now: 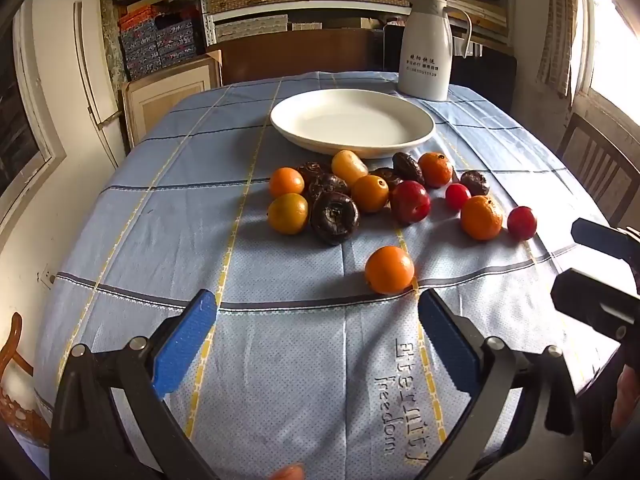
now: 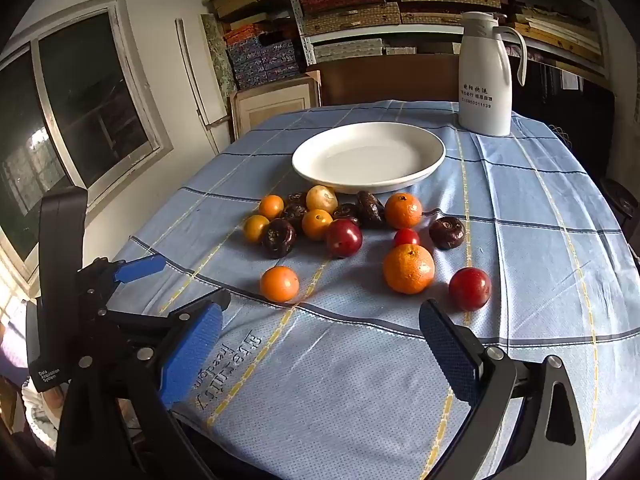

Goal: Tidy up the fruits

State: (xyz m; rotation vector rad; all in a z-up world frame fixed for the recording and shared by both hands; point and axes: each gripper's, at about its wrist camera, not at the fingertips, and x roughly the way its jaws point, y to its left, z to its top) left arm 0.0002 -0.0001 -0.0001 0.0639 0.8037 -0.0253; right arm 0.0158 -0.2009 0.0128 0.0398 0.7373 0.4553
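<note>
Lying loose on the bench (image 1: pixel 280 360): oranges, plums, dark fruits, all just before the white plate (image 1: pixel 352 122). Left gripper (image 1: pixel 318 344) spread, empty; right gripper (image 2: pixel 320 350) likewise.

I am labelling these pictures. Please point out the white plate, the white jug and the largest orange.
White plate (image 2: pixel 434 148): right wrist view, right rim.
White jug (image 2: pixel 484 92): right wrist view, body.
Largest orange (image 2: pixel 409 269): right wrist view, middle.

cloth (image 1: pixel 304 360): light blue, dark blue and yellow check lines, grey lettering. plate (image 1: pixel 352 98): plain white. jug (image 1: pixel 424 60): white, black print. fruit: oranges (image 2: pixel 409 269) orange; small ones (image 1: pixel 287 213) yellow-orange; plums (image 2: pixel 343 237) deep red; dark brown pieces (image 1: pixel 334 218). gripper pads (image 1: pixel 185 344): blue, on black frames.
</note>
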